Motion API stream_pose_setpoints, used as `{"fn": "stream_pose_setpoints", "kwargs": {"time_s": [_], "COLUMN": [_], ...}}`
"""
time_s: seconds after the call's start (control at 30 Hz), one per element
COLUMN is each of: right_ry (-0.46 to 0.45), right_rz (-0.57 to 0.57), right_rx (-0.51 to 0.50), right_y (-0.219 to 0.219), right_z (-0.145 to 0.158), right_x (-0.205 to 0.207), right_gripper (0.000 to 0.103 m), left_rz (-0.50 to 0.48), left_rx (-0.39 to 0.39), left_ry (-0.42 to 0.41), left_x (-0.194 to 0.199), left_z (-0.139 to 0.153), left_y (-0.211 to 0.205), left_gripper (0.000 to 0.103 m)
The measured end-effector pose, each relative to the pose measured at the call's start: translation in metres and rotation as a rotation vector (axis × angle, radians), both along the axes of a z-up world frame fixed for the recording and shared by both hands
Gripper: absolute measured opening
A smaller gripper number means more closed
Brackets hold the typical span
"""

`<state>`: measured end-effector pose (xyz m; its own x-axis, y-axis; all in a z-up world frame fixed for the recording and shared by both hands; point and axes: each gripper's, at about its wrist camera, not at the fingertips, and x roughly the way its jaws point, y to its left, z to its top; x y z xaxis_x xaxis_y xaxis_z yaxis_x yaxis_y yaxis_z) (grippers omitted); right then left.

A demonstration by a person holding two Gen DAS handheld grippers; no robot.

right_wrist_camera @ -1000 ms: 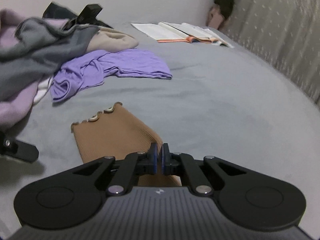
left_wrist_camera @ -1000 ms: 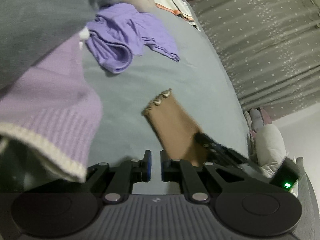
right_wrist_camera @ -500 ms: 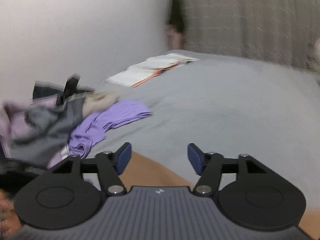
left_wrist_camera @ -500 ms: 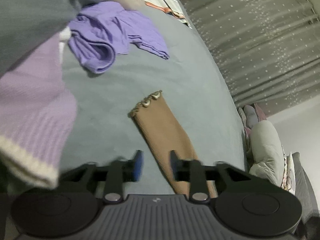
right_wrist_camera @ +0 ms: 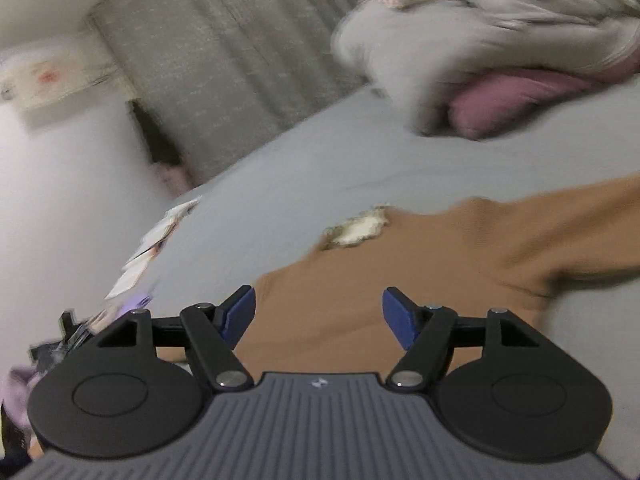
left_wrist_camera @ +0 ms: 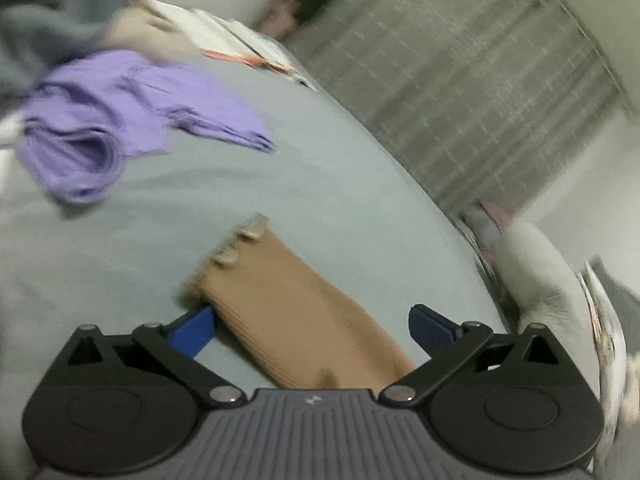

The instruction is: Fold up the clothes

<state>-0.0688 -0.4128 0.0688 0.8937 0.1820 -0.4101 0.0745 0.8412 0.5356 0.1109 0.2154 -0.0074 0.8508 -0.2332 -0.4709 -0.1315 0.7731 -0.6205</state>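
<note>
A brown ribbed top lies flat on the grey bed. In the left wrist view its sleeve [left_wrist_camera: 292,316] with a frilled cuff stretches away from my left gripper [left_wrist_camera: 310,326], which is open over it and empty. In the right wrist view the brown top's body [right_wrist_camera: 420,264] with its pale frilled neckline lies under my right gripper [right_wrist_camera: 318,314], which is open and empty.
A purple garment [left_wrist_camera: 132,120] lies crumpled at the far left, with a grey garment [left_wrist_camera: 44,28] behind it. Open books [left_wrist_camera: 240,46] lie near the curtain [left_wrist_camera: 460,92]. White and pink bedding [right_wrist_camera: 500,60] is piled at the bed's far end.
Both grippers opened wide from shut and let go of the brown top. The right gripper swung round from the sleeve to the top's body and neckline. The left view tilted up.
</note>
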Motion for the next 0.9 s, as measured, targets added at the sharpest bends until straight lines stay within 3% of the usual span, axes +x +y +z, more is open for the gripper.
{"fn": "stream_pose_setpoints", "kwargs": {"time_s": [0.03, 0.07, 0.1, 0.2, 0.3, 0.47, 0.57, 0.73, 0.8, 0.87, 0.9], "right_ry": [-0.001, 0.001, 0.005, 0.008, 0.043, 0.06, -0.032, 0.023, -0.048, -0.019, -0.014], "right_rz": [-0.037, -0.081, -0.123, -0.303, -0.585, -0.929, -0.99, -1.115, -1.143, -1.068, -1.053], "right_rx": [0.025, 0.081, 0.144, 0.283, 0.312, 0.377, 0.447, 0.275, 0.351, 0.405, 0.363], "right_y": [-0.017, -0.035, -0.051, -0.107, -0.167, -0.247, -0.265, -0.254, -0.261, -0.275, -0.276], "right_z": [-0.002, -0.004, -0.007, -0.021, -0.039, -0.084, -0.098, -0.081, -0.085, -0.103, -0.109], "right_x": [-0.003, -0.007, -0.012, -0.035, -0.066, -0.118, -0.134, -0.129, -0.14, -0.136, -0.13], "right_gripper": [0.072, 0.072, 0.072, 0.072, 0.072, 0.07, 0.07, 0.07, 0.07, 0.071, 0.07], "left_rz": [-0.015, -0.018, -0.03, -0.057, -0.019, 0.019, 0.028, 0.037, 0.05, 0.065, 0.077], "left_rx": [0.002, 0.007, 0.015, 0.052, 0.017, 0.024, 0.035, 0.052, 0.04, 0.027, 0.017], "left_ry": [0.01, 0.029, 0.031, -0.01, -0.034, -0.053, -0.066, -0.065, -0.071, -0.067, -0.065], "left_x": [0.002, 0.005, 0.007, 0.007, 0.006, 0.001, 0.0, -0.002, -0.004, -0.005, -0.006], "left_z": [-0.001, -0.001, -0.002, 0.0, 0.004, 0.007, 0.01, 0.013, 0.014, 0.013, 0.012], "left_y": [-0.003, -0.007, -0.009, -0.014, -0.009, 0.001, 0.002, 0.003, 0.01, 0.015, 0.018], "left_gripper": [0.035, 0.018, 0.009, 0.008, 0.006, 0.004, 0.004, 0.004, 0.004, 0.004, 0.004]}}
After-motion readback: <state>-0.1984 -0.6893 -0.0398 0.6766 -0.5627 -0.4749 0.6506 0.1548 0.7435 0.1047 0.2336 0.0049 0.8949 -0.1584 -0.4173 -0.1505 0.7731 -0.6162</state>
